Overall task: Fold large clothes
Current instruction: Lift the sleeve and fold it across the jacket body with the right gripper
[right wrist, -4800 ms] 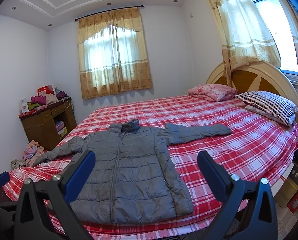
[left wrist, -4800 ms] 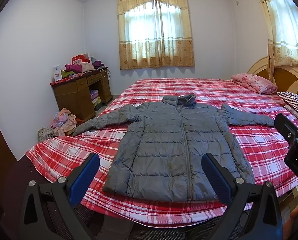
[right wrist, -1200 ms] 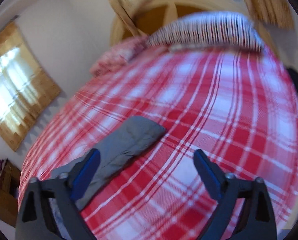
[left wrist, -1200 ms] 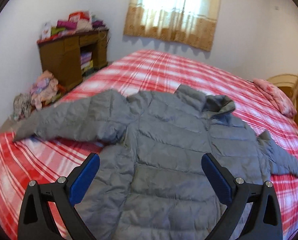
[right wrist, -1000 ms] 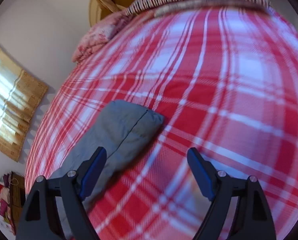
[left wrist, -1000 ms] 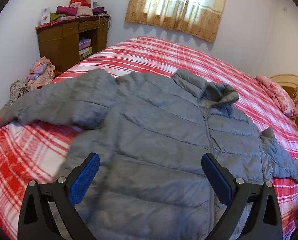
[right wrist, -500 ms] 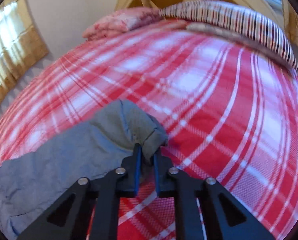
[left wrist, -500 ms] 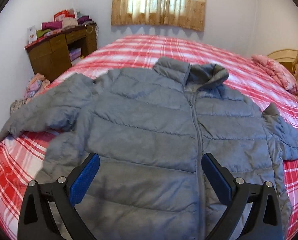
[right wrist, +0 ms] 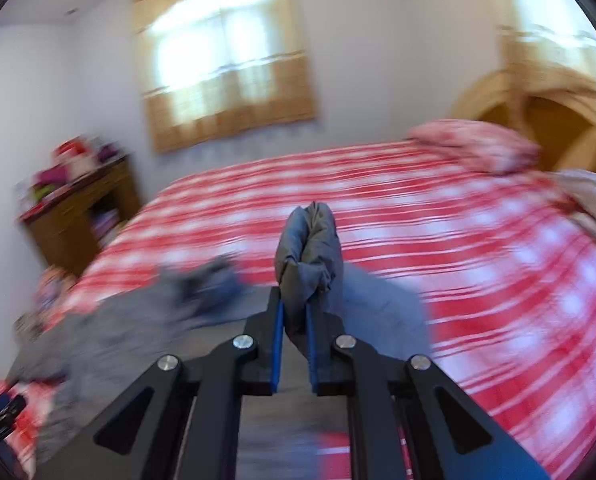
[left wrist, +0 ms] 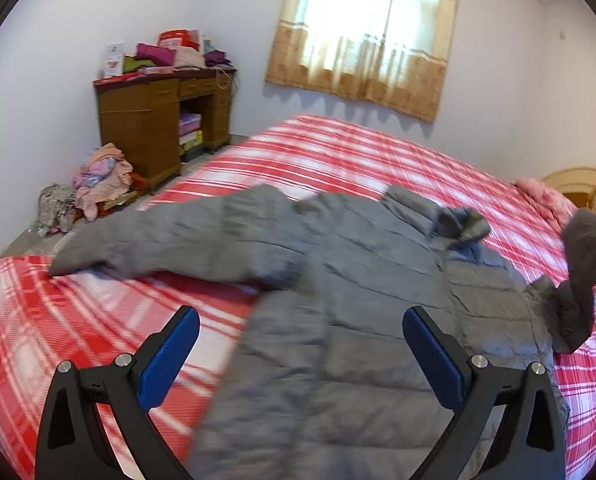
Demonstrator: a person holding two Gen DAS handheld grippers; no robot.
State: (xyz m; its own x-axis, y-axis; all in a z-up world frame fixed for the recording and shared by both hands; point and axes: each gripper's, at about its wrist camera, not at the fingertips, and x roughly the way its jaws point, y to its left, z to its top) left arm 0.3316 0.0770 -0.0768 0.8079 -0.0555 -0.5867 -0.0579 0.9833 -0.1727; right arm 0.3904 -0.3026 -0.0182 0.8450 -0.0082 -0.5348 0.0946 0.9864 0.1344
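A grey puffer jacket (left wrist: 337, 300) lies front up on the red plaid bed (left wrist: 357, 152). Its left sleeve (left wrist: 170, 240) stretches flat toward the bed's left edge. My left gripper (left wrist: 299, 360) is open and empty, hovering above the jacket's lower body. My right gripper (right wrist: 294, 320) is shut on the cuff of the right sleeve (right wrist: 309, 248) and holds it lifted off the bed. That raised sleeve also shows in the left wrist view (left wrist: 581, 276) at the right edge. The right wrist view is motion-blurred.
A wooden desk (left wrist: 162, 120) piled with items stands against the left wall, with a heap of clothes (left wrist: 94, 184) on the floor beside it. A pink folded blanket (right wrist: 477, 144) and a striped pillow (right wrist: 593, 192) lie near the headboard (right wrist: 537, 108).
My right gripper, shut on the sleeve cuff, has lifted it and swung it toward the jacket body. My left gripper has turned leftward over the jacket, staying open.
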